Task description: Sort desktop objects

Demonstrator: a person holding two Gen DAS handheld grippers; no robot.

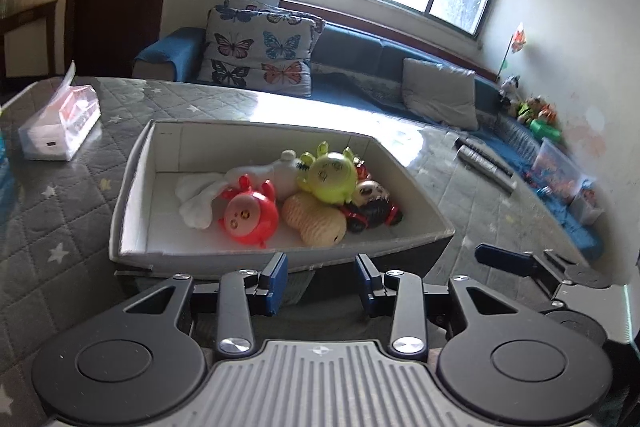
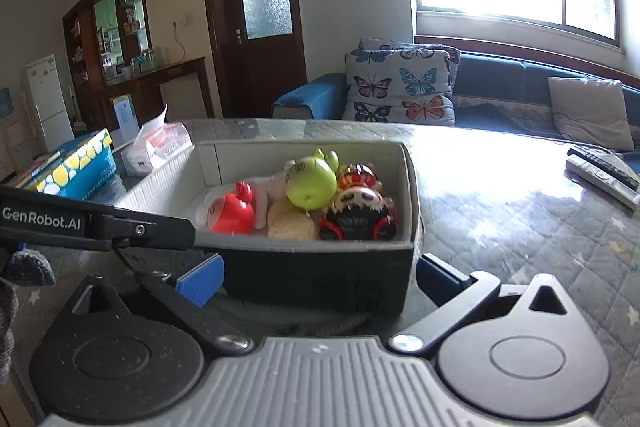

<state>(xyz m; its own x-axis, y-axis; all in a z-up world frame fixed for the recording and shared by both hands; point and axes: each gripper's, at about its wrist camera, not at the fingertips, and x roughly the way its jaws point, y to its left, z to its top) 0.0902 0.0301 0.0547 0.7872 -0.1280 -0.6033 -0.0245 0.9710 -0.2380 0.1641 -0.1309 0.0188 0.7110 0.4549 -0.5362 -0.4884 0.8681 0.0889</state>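
Left wrist view: a grey box (image 1: 132,203) with white inner walls stands on a quilted grey surface (image 1: 48,227) printed with stars. Inside it, heaped toward the right-hand end, lie a red toy (image 1: 246,213), a yellow-green toy (image 1: 330,179), a tan toy (image 1: 314,219), a white plush (image 1: 208,193) and a dark toy car (image 1: 370,211). The left tool (image 1: 321,277) sits just short of the box's near wall, its blue pads partly apart with nothing between them. A tissue pack (image 1: 60,125) lies well apart to the left, and a blue sofa (image 1: 360,51) with a butterfly cushion (image 1: 258,57) runs behind the surface.

In the right wrist view, the right tool (image 2: 320,275) is spread wide, its two blue pads standing at either side of the box's (image 2: 320,275) dark near end; whether they touch it cannot be told. The left tool's arm (image 2: 96,221) crosses in from the left, ending at the box's long side. A blue and yellow carton (image 2: 76,167) lies beyond it, and a remote control (image 2: 604,169) lies at the far right.
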